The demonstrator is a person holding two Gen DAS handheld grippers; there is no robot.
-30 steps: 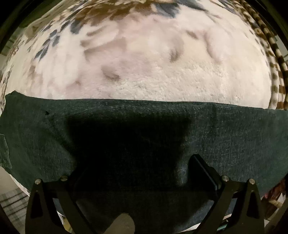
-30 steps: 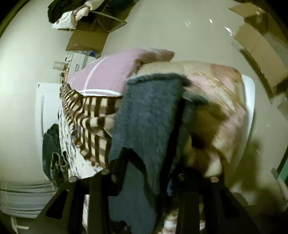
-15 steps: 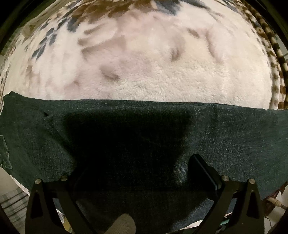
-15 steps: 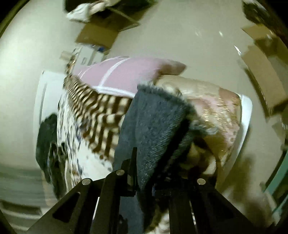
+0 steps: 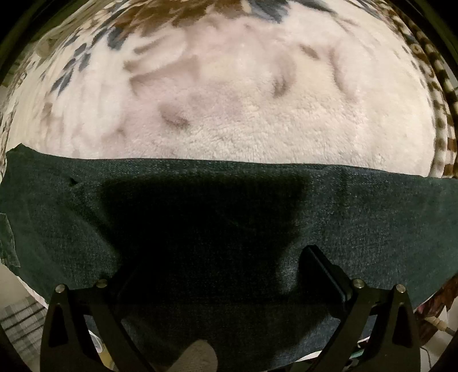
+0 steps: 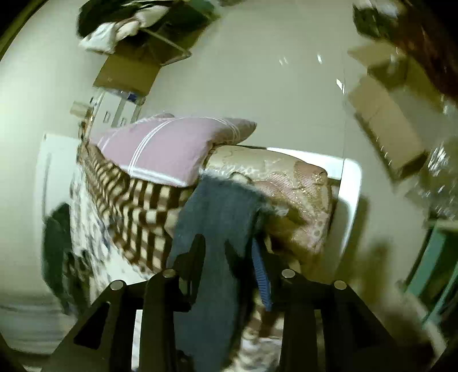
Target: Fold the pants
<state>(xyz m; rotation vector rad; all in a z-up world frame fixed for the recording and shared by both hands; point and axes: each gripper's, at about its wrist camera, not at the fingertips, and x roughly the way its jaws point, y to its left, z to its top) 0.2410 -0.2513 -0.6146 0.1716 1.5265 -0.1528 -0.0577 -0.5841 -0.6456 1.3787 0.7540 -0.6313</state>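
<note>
The dark denim pants [image 5: 357,217] lie flat across a fluffy patterned blanket [image 5: 234,114] in the left wrist view, filling the lower half. My left gripper [image 5: 211,257] is open, its fingers [image 5: 320,266] spread wide and resting on the denim. In the right wrist view my right gripper [image 6: 226,251] is shut on the frayed leg end of the pants [image 6: 220,211], which stands up between the fingers [image 6: 197,251] above the bed.
The right wrist view shows a pink pillow [image 6: 160,148], a brown checked blanket [image 6: 134,211], a folded floral quilt [image 6: 292,194], the white bed frame [image 6: 349,183], cardboard boxes [image 6: 383,114] and clothes [image 6: 114,25] on the floor.
My right gripper has swung with the leg end, so the bed and room shifted and tilted in its view. The left gripper and the pants under it have stayed still.
</note>
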